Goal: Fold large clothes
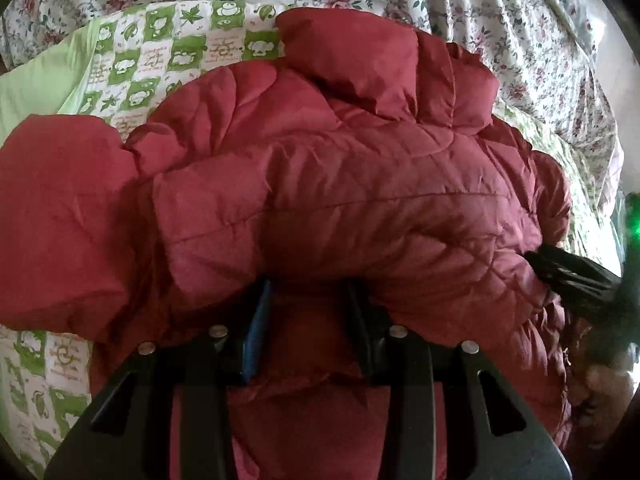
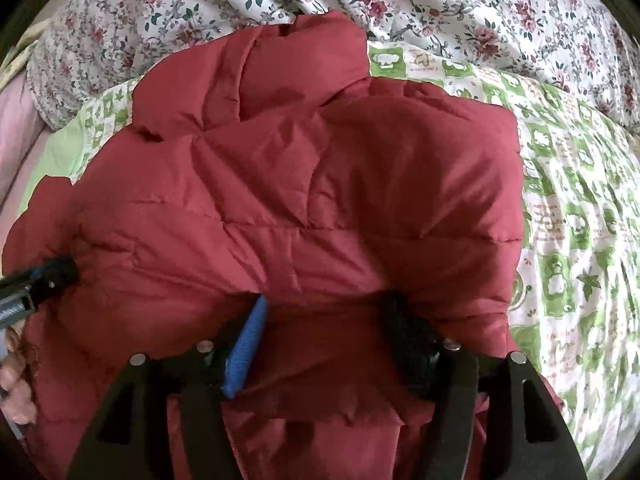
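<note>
A puffy dark red quilted jacket (image 1: 320, 184) lies bunched on the bed and fills both views; in the right wrist view (image 2: 304, 200) its collar end points away from me. My left gripper (image 1: 308, 304) has its fingertips buried under a fold of the jacket, with red fabric between the fingers. My right gripper (image 2: 328, 316) stands the same way, its blue-padded finger (image 2: 244, 352) and black finger on either side of a jacket fold. Each gripper shows at the edge of the other's view: the right gripper in the left wrist view (image 1: 576, 280), the left gripper in the right wrist view (image 2: 44, 280).
Under the jacket lies a green and white patterned quilt (image 1: 176, 52), also showing in the right wrist view (image 2: 568, 200). Beyond it is a floral bedsheet (image 1: 500, 28), also showing in the right wrist view (image 2: 440, 4). A hand (image 2: 16, 392) shows at the left edge.
</note>
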